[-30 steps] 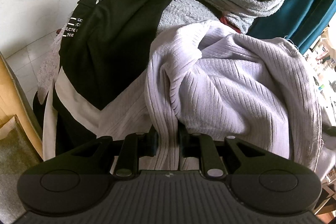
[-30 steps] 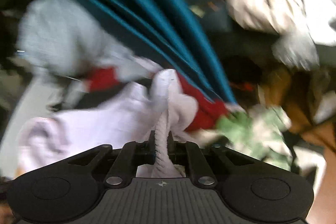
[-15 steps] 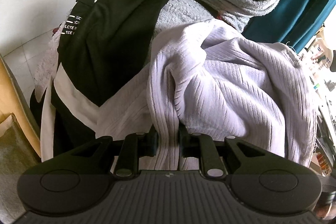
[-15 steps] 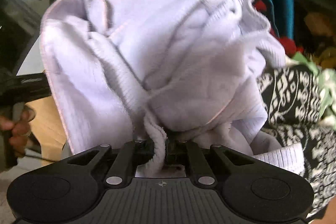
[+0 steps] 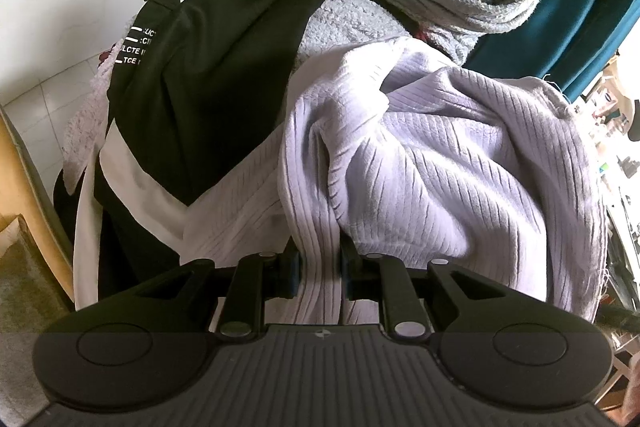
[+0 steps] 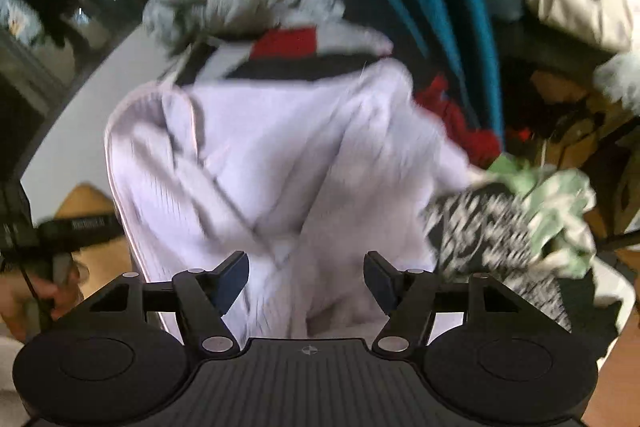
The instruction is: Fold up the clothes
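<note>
Gripping lilac knit [image 5: 460, 163] fold: left gripper [image 5: 318, 267], pinched tight. Right gripper [image 6: 306, 277] spread wide, empty. Knit bunched at 12 atop pile. Risk: single hold, knit slumps, snags black top [image 5: 224, 99] at 10.

Black grippers [image 5: 318, 273] — ribbed bodies, silver pivot screws.

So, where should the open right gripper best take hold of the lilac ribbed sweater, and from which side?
Probably the seamed edge of the lilac ribbed sweater, approached from the right gripper's left. That hem stands free as a thin ridge, while the middle is bunched in thick folds. The left gripper is shut on a ribbed fold, so a second hold on an edge could spread it.
</note>
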Demonstrator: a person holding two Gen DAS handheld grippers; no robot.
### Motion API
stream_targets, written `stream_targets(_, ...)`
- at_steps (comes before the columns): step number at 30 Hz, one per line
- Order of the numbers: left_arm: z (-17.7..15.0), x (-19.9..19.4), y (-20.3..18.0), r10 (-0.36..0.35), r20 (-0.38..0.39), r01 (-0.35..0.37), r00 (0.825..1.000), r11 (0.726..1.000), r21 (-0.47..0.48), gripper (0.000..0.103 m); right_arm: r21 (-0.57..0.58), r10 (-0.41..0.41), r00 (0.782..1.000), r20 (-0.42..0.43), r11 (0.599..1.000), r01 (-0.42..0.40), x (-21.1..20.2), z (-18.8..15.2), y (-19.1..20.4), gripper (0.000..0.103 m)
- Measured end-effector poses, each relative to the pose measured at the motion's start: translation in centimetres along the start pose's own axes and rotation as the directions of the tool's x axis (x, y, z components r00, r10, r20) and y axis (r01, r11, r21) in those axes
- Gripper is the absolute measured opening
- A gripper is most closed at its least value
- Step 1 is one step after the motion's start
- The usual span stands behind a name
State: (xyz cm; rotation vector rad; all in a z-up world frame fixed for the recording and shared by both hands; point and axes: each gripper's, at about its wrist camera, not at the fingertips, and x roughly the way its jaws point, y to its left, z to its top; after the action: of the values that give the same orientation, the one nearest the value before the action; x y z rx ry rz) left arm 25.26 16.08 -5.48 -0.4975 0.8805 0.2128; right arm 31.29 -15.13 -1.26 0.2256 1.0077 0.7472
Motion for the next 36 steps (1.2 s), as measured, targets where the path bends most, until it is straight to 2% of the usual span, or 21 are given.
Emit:
stream_targets(4, 0.0, 0.1, 0.0, 0.001, 0.001, -0.001, 1.0, 1.0, 0.0, 0.019, 0.05, -0.026, 0.997, 0.072, 0.998, 0.023, 0.1, 2.3, -2.3, 0.068)
stream_targets(7, -0.1, 0.1, 0.0, 0.003, 0.001, -0.003, 1.0, 1.0, 0.005, 0.019, 0.137, -0.07, 0.99, 0.125, 0.989, 0.052, 1.5, 3.6, -4.5, 0.068)
stream_targets(11, -0.1, 0.0, -0.2, 0.008, 0.002, -0.008, 1.0, 1.0, 0.014, 0.019, 0.3, -0.114, 0.986, 0.118, 0.951, 0.074, 5.3, 4.3, -7.6, 0.068)
stream_targets(12, -0.1, 0.0, -0.2, 0.009, 0.002, -0.009, 1.0, 1.0, 0.016, 0.019, 0.318, -0.116, 0.987, 0.107, 0.945, 0.076, 6.1, 4.2, -7.9, 0.063)
stream_targets(13, -0.1, 0.0, -0.2, 0.009, 0.002, -0.009, 1.0, 1.0, 0.018, 0.019, 0.327, -0.114, 0.989, 0.097, 0.942, 0.076, 6.9, 4.0, -8.0, 0.047)
stream_targets(14, -0.1, 0.0, -0.2, 0.008, 0.002, -0.008, 1.0, 1.0, 0.02, 0.019, 0.325, -0.091, 0.992, 0.092, 0.944, 0.057, 7.3, 3.8, -7.8, 0.034)
stream_targets(15, -0.1, -0.1, -0.2, 0.007, 0.001, -0.007, 1.0, 1.0, 0.02, 0.019, 0.305, -0.055, 0.994, 0.092, 0.952, 0.024, 7.4, 3.6, -7.2, 0.009)
stream_targets(19, -0.2, -0.1, 0.1, 0.003, -0.003, -0.003, 1.0, 1.0, 0.011, 0.019, 0.142, 0.049, 0.993, 0.103, 0.988, -0.064, 6.0, 2.5, -2.9, 0.006)
stream_targets(21, -0.2, 0.0, 0.1, 0.003, -0.003, -0.003, 1.0, 1.0, 0.011, 0.019, 0.068, 0.099, 0.993, 0.068, 0.992, -0.104, 5.5, 1.7, -0.9, 0.005)
stream_targets(24, -0.3, 0.1, 0.2, 0.004, -0.004, -0.004, 1.0, 1.0, 0.011, 0.019, -0.009, 0.121, 0.992, -0.018, 0.993, -0.121, 5.9, 0.4, 1.2, 0.005)
stream_targets(36, -0.5, 0.5, 0.4, 0.024, -0.018, -0.024, 1.0, 1.0, 0.019, 0.019, -0.04, 0.042, 0.994, -0.101, 0.998, -0.046, 13.0, -0.1, 3.5, 0.005)
